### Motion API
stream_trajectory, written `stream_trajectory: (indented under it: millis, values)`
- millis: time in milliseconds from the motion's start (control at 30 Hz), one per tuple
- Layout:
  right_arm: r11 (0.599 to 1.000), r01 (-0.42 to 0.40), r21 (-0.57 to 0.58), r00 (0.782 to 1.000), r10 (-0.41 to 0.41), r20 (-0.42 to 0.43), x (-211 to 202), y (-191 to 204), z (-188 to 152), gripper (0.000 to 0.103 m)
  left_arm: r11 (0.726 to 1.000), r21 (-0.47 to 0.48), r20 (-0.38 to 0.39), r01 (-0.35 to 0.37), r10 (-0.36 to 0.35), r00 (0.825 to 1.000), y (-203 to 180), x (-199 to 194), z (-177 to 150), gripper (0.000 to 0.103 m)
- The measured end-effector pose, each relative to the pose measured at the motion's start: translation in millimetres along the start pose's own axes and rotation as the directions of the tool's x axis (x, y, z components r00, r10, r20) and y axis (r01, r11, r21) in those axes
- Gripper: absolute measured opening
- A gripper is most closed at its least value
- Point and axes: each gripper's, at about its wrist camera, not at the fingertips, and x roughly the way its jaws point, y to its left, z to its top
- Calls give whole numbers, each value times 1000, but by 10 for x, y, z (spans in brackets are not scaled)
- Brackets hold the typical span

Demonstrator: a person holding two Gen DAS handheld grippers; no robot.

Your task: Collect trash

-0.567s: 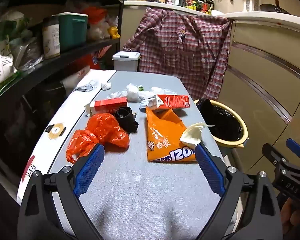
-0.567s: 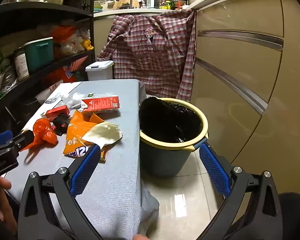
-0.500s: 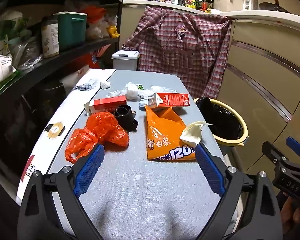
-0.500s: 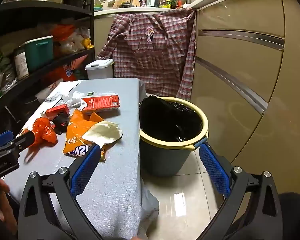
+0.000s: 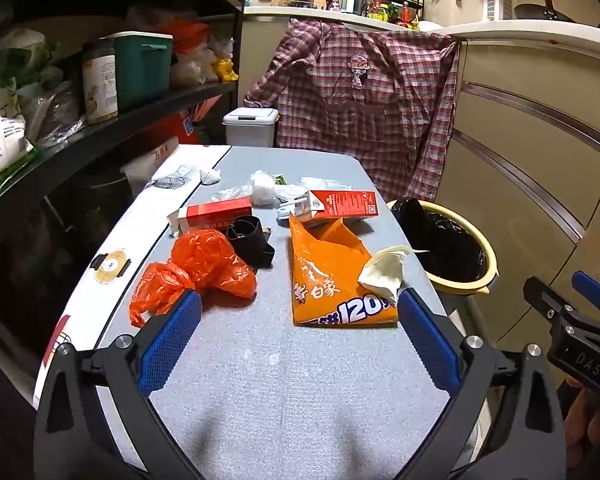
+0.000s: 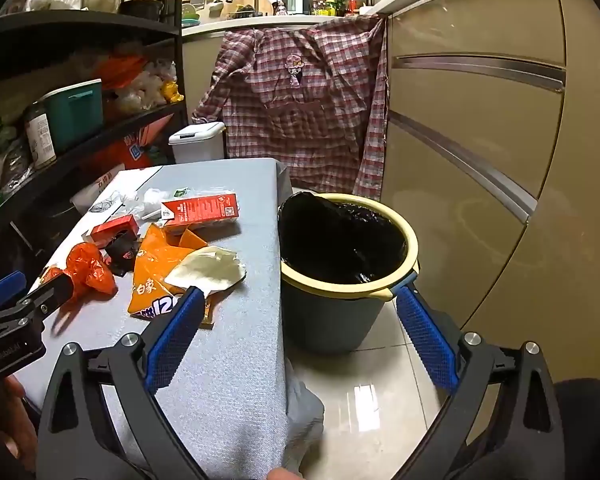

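**Hovering wide open, no trash picked yet**

Left hand-held gripper (image 5: 298, 336) and right hand-held gripper (image 6: 298, 334) both gape fully, empty. Just ahead of left's pads on the desk (image 5: 284, 380): orange plastic bag (image 5: 198, 268), orange snack packet (image 5: 332, 280), white wrapper (image 5: 382, 274). Beyond, red cartons. Bin (image 6: 346, 284) ahead of right. Risk: flimsy film slipping from pads; wrapper dragging packet.

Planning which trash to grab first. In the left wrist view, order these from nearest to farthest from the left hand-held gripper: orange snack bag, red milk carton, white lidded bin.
From the open left hand-held gripper:
1. Orange snack bag, on the table just ahead, slightly right.
2. Red milk carton, mid-table beyond the bag's torn end.
3. White lidded bin, past the table's far end, by the plaid shirt.
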Motion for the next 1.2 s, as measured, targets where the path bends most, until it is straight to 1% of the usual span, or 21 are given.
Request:
stream_trajectory:
  millis: [333, 667, 1200]
  values:
    - [1000, 6, -8, 1000, -6, 9, -18, 58, 37, 95, 1000, 1, 8, 5, -5, 1000, 12, -44, 25, 95]
    - [1000, 13, -17, 1000, -12, 27, -43, 37, 21, 95, 1000, 6, 14, 7, -7, 1000, -14, -57, 30, 95]
    - [1000, 15, -18, 999, -15, 33, -53, 19, 37, 95, 1000, 10, 16, 8, -8, 1000, -49, -48, 12, 95]
